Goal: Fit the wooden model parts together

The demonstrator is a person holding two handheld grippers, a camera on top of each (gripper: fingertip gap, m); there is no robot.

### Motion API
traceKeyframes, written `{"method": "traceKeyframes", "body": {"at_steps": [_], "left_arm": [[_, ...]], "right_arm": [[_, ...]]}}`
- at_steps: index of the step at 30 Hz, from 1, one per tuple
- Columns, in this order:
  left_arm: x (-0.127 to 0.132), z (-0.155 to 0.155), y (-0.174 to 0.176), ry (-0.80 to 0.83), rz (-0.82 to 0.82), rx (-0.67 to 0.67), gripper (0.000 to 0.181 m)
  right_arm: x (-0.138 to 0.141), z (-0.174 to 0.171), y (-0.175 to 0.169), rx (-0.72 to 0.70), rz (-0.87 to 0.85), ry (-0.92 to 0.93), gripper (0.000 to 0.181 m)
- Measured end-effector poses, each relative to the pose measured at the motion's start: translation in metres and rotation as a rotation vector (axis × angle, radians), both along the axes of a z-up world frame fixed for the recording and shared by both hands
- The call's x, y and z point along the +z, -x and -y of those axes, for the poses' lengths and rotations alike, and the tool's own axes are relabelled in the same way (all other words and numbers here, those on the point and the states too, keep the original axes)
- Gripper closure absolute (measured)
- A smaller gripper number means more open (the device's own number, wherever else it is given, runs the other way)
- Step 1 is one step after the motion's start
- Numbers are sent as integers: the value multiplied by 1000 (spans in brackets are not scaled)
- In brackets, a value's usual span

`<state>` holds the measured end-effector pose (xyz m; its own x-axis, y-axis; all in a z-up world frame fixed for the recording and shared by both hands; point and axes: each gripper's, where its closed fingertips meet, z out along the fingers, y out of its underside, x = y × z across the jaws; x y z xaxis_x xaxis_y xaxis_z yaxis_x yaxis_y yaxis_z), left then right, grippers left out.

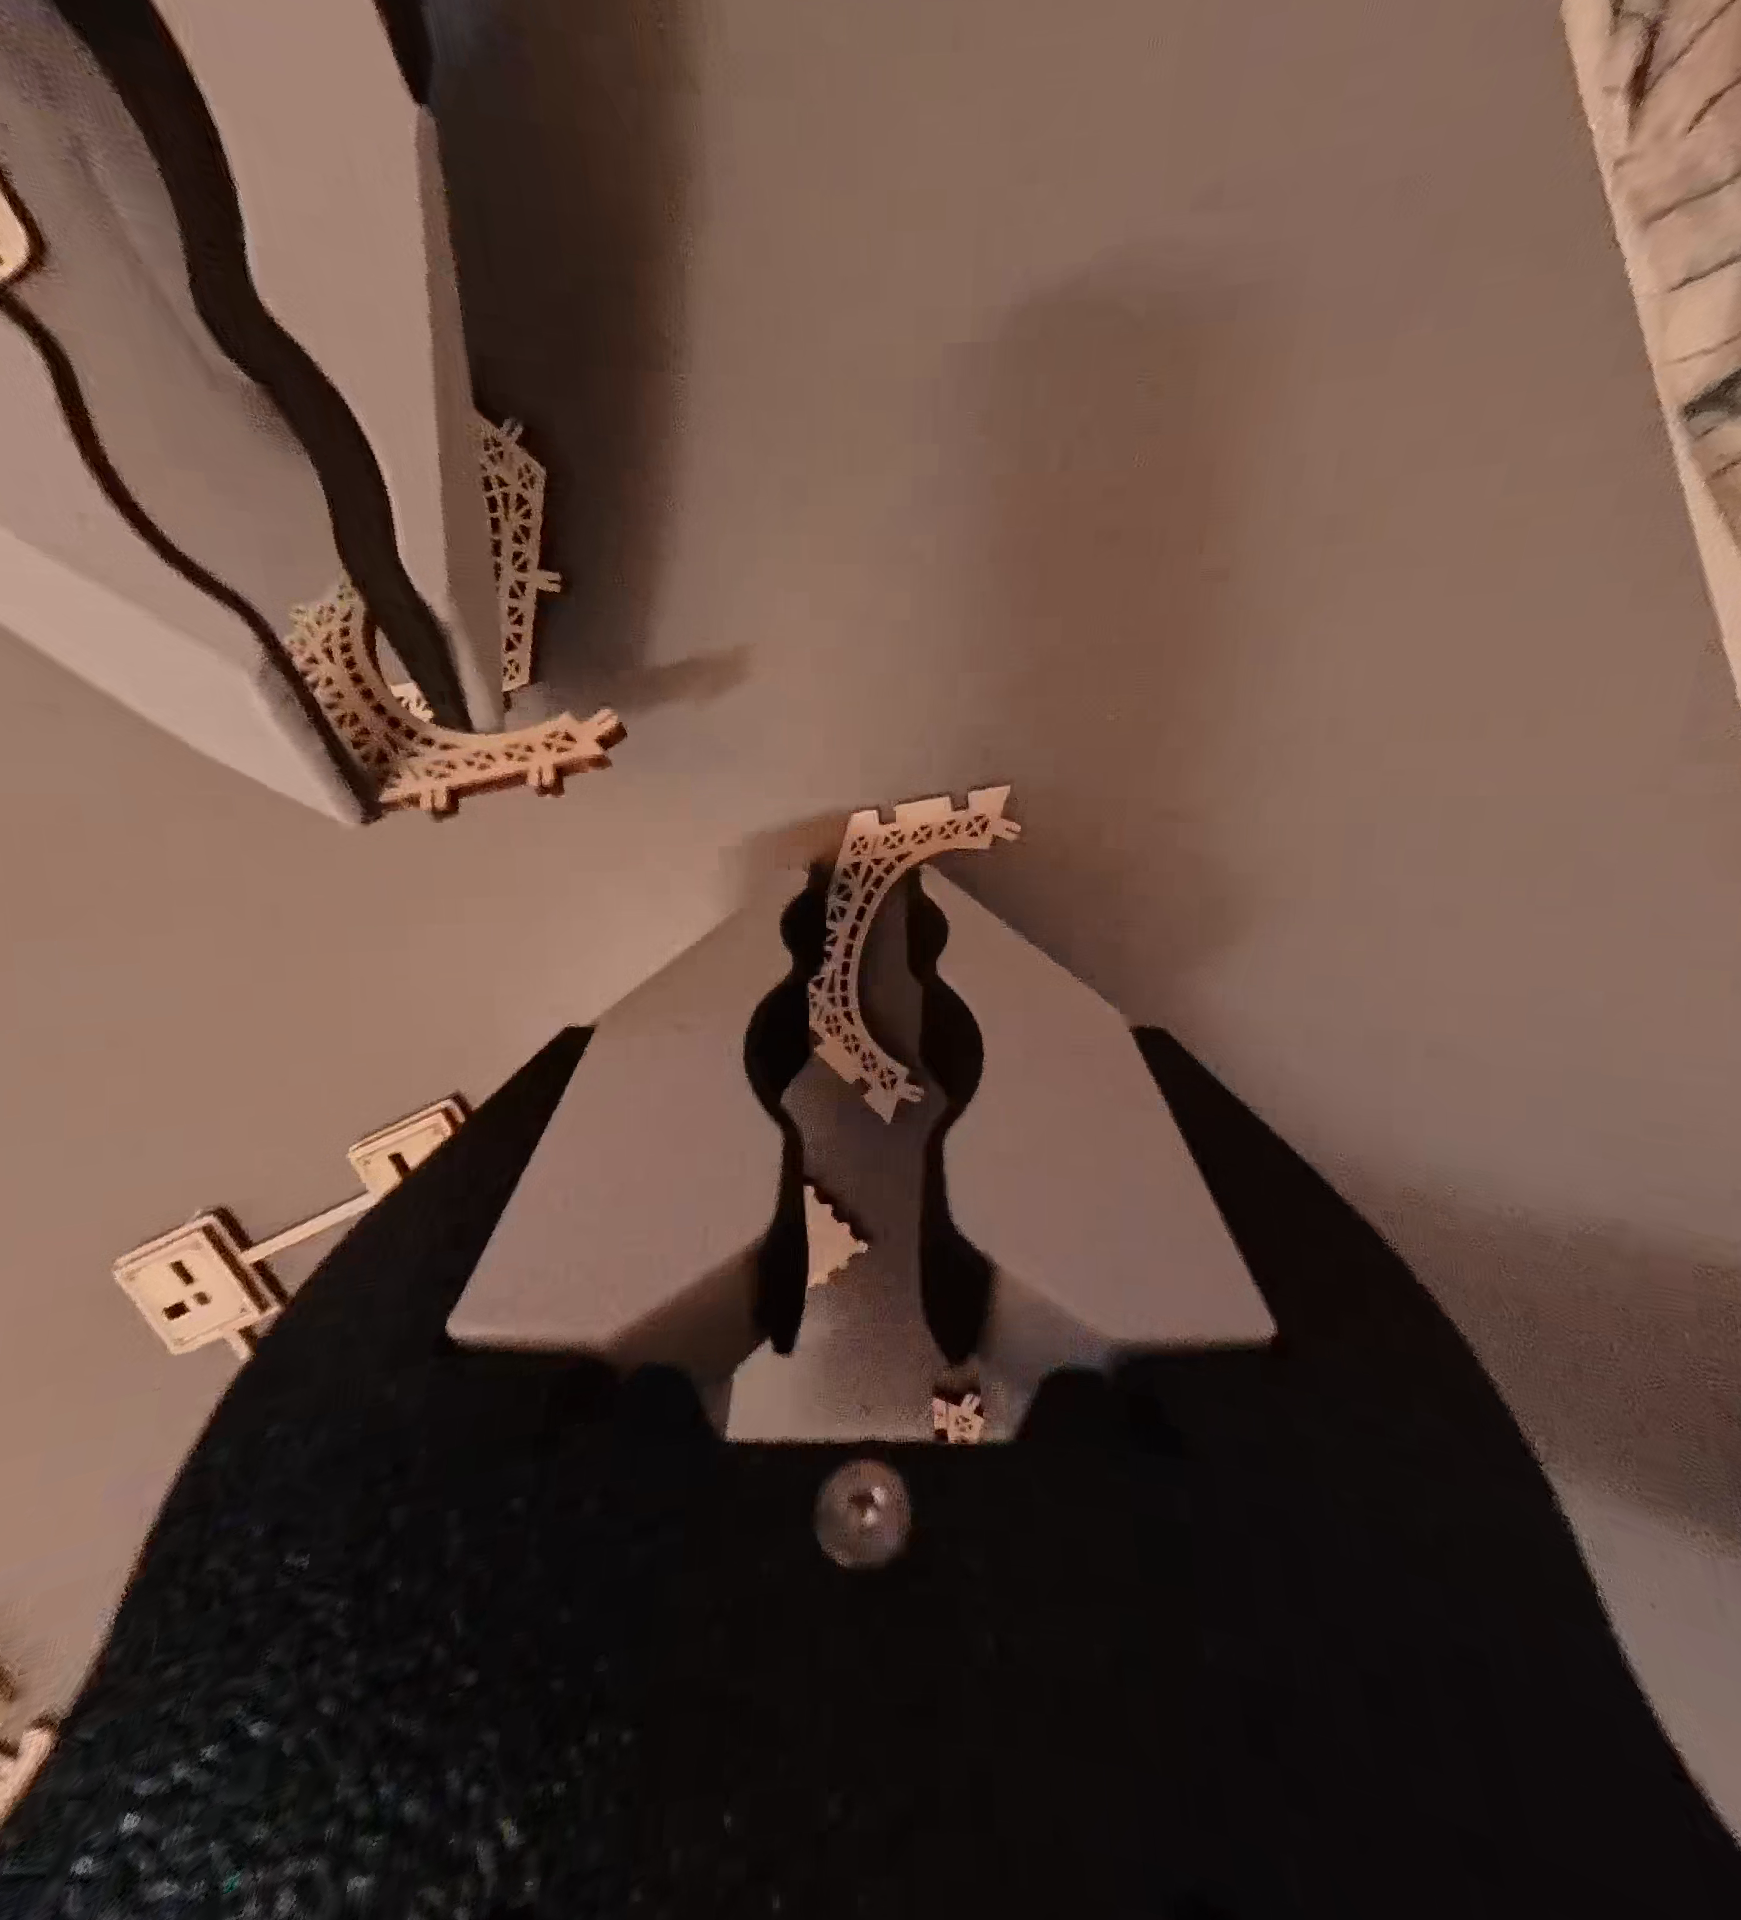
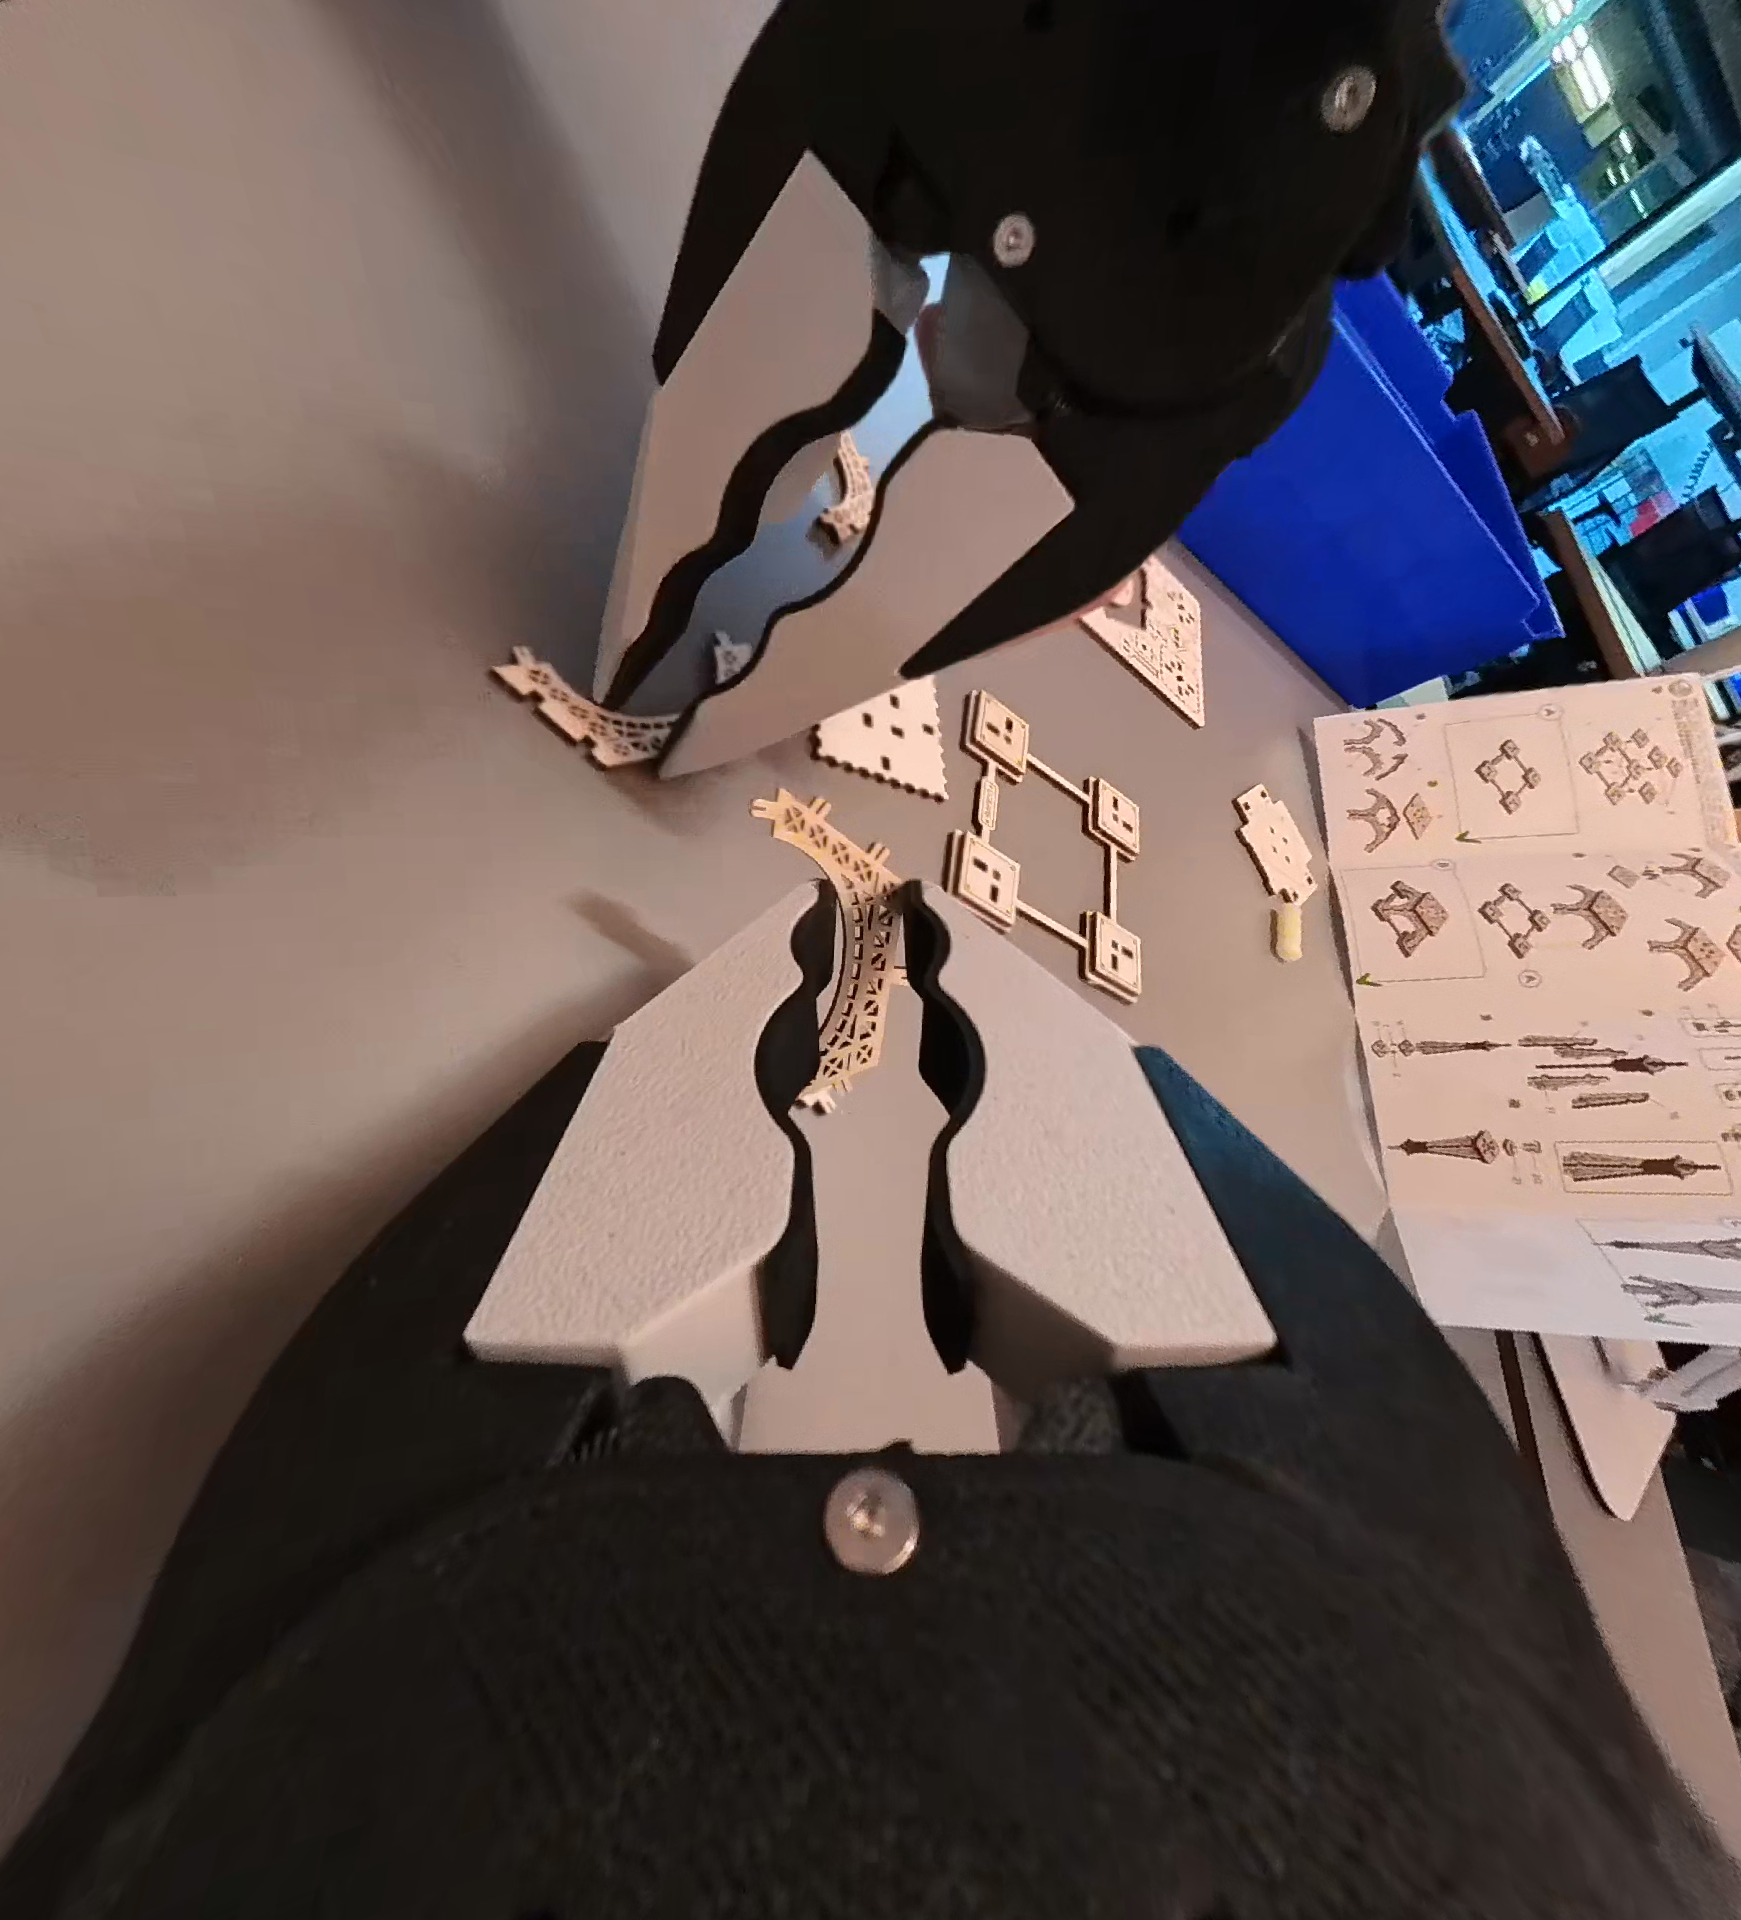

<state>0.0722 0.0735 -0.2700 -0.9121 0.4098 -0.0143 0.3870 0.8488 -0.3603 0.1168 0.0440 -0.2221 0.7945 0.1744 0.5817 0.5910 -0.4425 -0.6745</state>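
Near the middle of the grey surface, both tongs carry a part, so the step in hand looks like bringing two curved lattice pieces together for mating. The left tongs are narrow, pinched on the left lattice arch. Its long axis runs along the fingers, and the notched, tabbed end pokes out past the tips, pointing far. From the right wrist view that same part sits low at the surface, tab end aimed left; can't tell if it touches. The right tongs are also narrow, clamped on the right lattice arch. Its long axis also runs along the fingers, curve bowing right, and the forked end sticks out beyond the tips, pointing far toward the square base frame. It may be two overlapped strips; too fine to say. The two held parts are near each other but apart, not joined yet. My read is that the task is at an early stage, since the base frame has nothing slotted in and the triangular perforated plate, the small stepped plate and a lattice panel lie loose further right. The next move likely calls for rotating one arch so tabs meet slots, then a slow, straight push; the thin lattice could snap or slip in the grip. An instruction sheet lies at the right and a blue bin sits far right.
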Motion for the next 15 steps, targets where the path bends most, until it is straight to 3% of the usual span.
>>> {"method": "traceKeyframes", "body": {"at_steps": [3, 8, 10, 12, 15], "left_arm": [[1, 3, -2, 83, -71, 82, 173], [12, 2, -9, 376, -68, 208, 174], [43, 3, -14, 621, -116, 290, 173], [89, -4, -22, 947, -193, 374, 173], [160, -37, -38, 1475, -376, 507, 174]], "right_arm": [[1, 3, -6, -27, 10, -6, 171], [9, 4, -13, -67, 47, -32, 170], [15, 3, -16, -89, 57, -55, 171], [22, 2, -16, -100, 55, -93, 171], [37, -2, -13, -97, 24, -181, 171]]}}
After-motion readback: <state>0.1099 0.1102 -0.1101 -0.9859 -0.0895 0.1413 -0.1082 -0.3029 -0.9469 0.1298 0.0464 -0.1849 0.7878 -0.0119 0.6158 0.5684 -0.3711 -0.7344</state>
